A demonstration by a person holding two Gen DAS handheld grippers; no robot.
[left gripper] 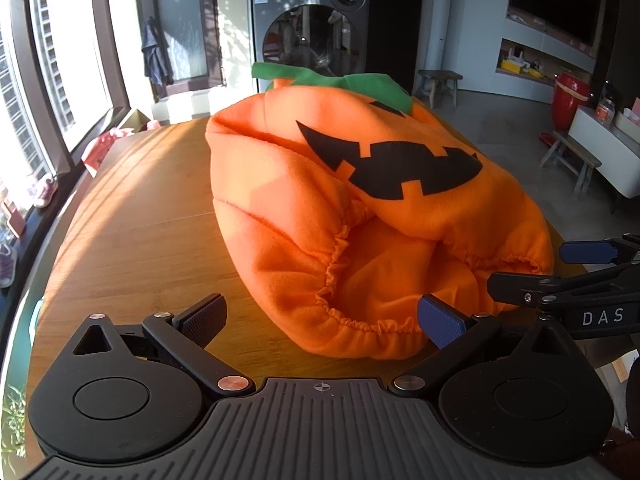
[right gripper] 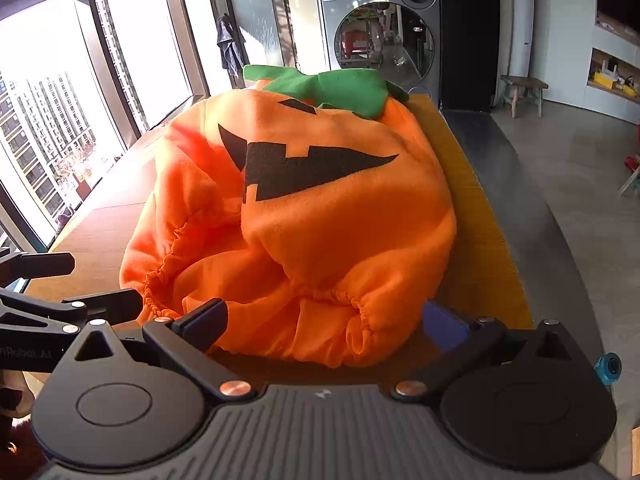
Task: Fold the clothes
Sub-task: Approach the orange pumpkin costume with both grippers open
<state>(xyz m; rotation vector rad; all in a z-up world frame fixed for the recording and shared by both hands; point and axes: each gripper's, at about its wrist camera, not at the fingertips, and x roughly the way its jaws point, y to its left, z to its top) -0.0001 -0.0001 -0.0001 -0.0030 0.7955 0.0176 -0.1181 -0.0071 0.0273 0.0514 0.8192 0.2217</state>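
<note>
Your left claw (left gripper: 322, 318) sits nearest, fingers spread wide and holding nothing, hovering just at the near hem of the costume (left gripper: 360, 200). Your right claw (right gripper: 326, 322) is likewise wide and empty, its fingers flanking the same gathered hem from the right side; in the left view it shows at the right edge, just beside the fabric.

That costume is an orange pumpkin suit with a black jagged mouth and a green collar (right gripper: 336, 88) at the far end. It lies in a puffed heap on the tabletop (left gripper: 140, 220), toward its right half, with the elastic opening facing you.

Expect it to handle as light, soft fleece: floppy, bulky, with trapped air, and not slippery. It will likely sag and spring back rather than crease. The elastic hem is probably your firmest hold; pinch it at the left and right corners, one claw each, so you catch both layers. You would likely need to flatten the bulge before any fold stays.

A washer (right gripper: 380, 32) stands beyond the tabletop.
</note>
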